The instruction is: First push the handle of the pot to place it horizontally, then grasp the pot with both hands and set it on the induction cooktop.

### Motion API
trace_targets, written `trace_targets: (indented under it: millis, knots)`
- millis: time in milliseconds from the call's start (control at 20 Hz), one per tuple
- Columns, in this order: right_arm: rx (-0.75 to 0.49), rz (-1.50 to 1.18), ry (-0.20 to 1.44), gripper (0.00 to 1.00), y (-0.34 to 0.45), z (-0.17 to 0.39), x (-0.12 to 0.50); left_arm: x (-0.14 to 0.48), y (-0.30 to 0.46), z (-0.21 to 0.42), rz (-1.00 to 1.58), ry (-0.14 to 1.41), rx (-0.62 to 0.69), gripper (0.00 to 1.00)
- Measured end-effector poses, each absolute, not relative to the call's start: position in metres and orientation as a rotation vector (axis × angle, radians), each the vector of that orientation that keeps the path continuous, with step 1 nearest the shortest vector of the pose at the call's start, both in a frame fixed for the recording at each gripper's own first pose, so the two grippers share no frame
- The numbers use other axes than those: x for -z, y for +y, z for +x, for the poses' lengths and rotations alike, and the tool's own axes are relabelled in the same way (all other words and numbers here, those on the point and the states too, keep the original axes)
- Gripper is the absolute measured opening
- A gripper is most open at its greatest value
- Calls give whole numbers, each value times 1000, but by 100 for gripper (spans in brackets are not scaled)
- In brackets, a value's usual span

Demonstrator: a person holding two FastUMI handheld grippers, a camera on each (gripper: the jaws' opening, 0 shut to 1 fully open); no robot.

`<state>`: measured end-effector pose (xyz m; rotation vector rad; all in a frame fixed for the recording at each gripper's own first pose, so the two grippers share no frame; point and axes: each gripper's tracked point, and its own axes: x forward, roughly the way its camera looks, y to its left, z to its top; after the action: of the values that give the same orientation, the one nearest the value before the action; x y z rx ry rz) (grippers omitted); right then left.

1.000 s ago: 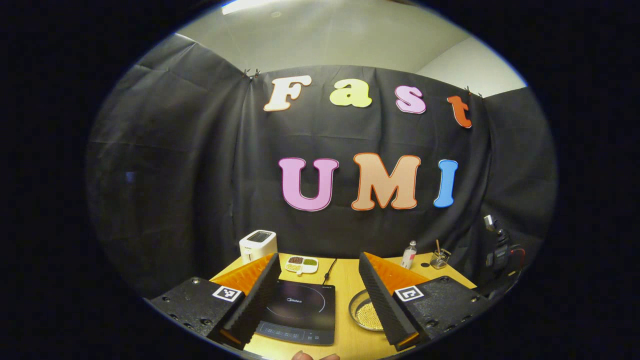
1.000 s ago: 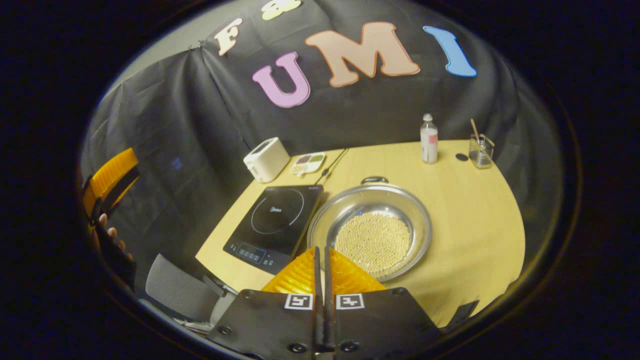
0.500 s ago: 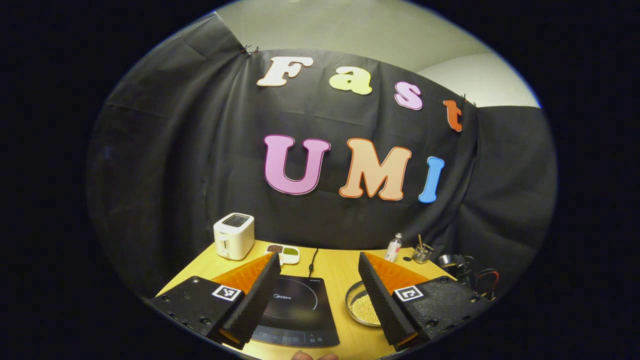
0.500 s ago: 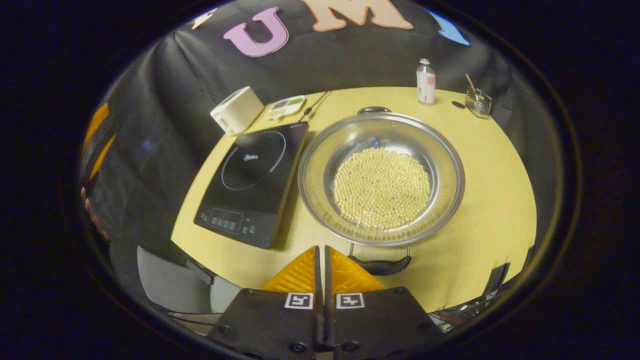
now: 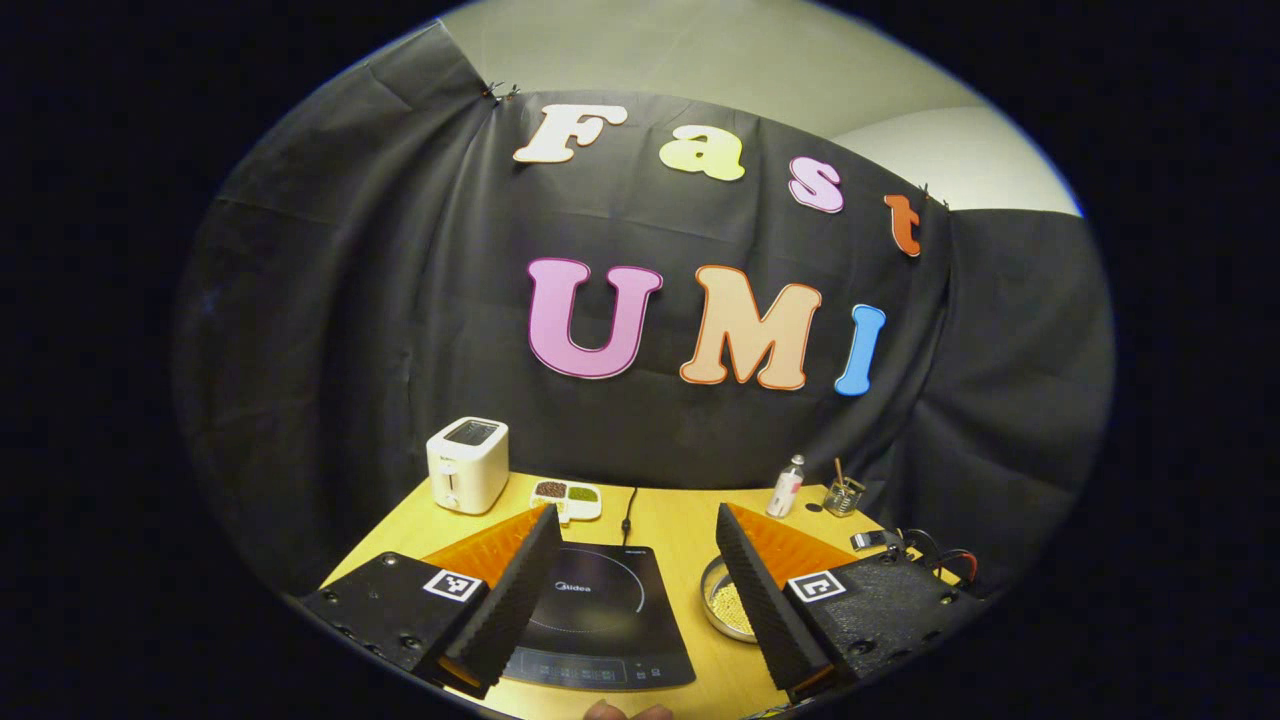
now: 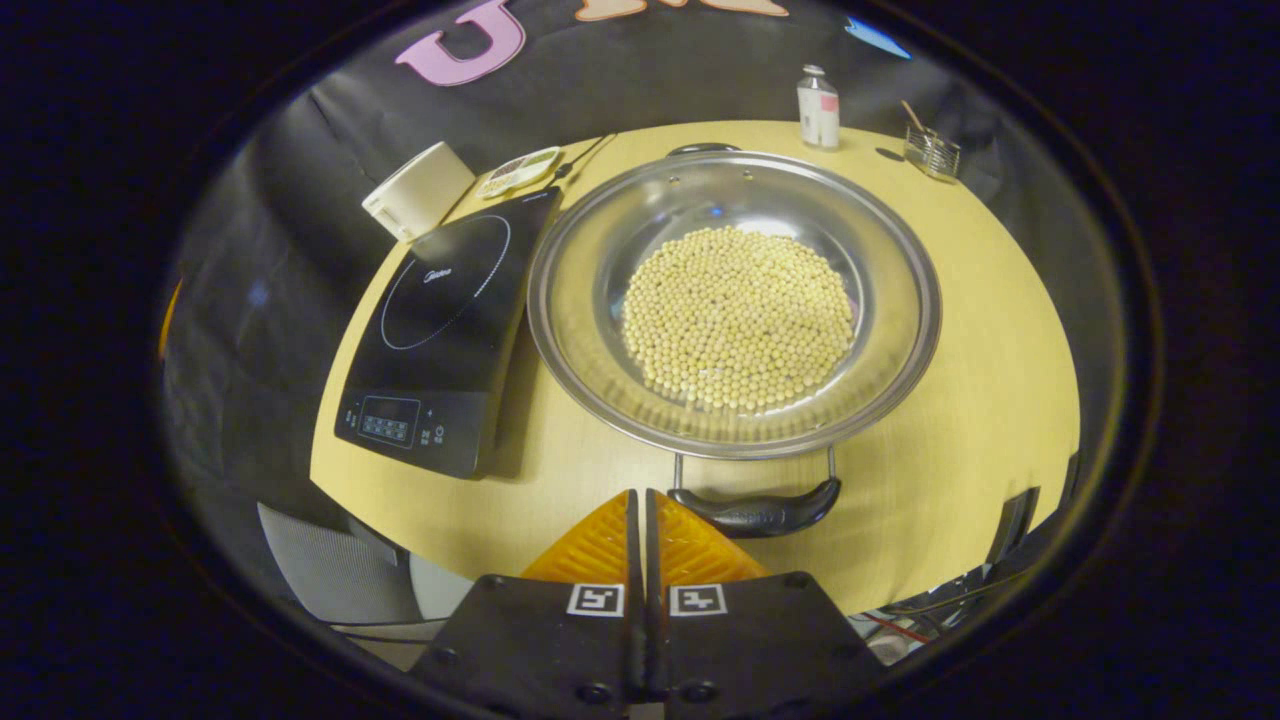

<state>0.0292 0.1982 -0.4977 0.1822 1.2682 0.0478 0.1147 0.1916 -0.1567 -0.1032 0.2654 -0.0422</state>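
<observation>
A wide steel pot (image 6: 590,340) holding pale beans (image 6: 738,315) sits on the wooden table, right of the black induction cooktop (image 6: 440,320). Its near black handle (image 6: 757,510) faces me and the far handle (image 6: 700,149) points at the wall. My right gripper (image 6: 639,497) is shut with nothing in it, its tips just left of the near handle, apart from it. In the left gripper view, my left gripper (image 5: 635,515) hangs open above the table's near side, the cooktop (image 5: 600,615) showing between its fingers and the pot (image 5: 728,600) partly behind the right finger.
At the back of the table (image 6: 990,330) stand a white toaster (image 6: 415,200), a divided dish of beans (image 6: 517,170), a small bottle (image 6: 818,95) and a glass with a stick (image 6: 930,152). The cooktop's cord (image 5: 629,505) runs toward the wall. A grey chair (image 6: 330,575) sits below the table's edge.
The right gripper has come down and closer to the pot, still shut, so the near handle now lies just beside its tips. The left gripper has shifted only slightly, staying open.
</observation>
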Motion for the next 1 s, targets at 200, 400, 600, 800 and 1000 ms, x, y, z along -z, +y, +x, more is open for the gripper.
trace_targets:
  millis: [200, 400, 600, 800, 1000]
  knots:
    - [-7, 138, 1260, 3, 167, 28, 497, 158, 184, 109, -101, 274, 42, 95]
    - [-16, 143, 1267, 3, 146, 28, 500, 158, 181, 107, -68, 284, 12, 95]
    - [-30, 148, 1267, 0, 119, 37, 503, 160, 156, 107, -71, 294, -11, 92]
    - [-90, 149, 1266, 3, 89, 52, 504, 155, 128, 105, -30, 305, -65, 95]
    - [-152, 139, 1253, 0, 61, 73, 508, 159, 96, 99, -8, 342, -123, 95]
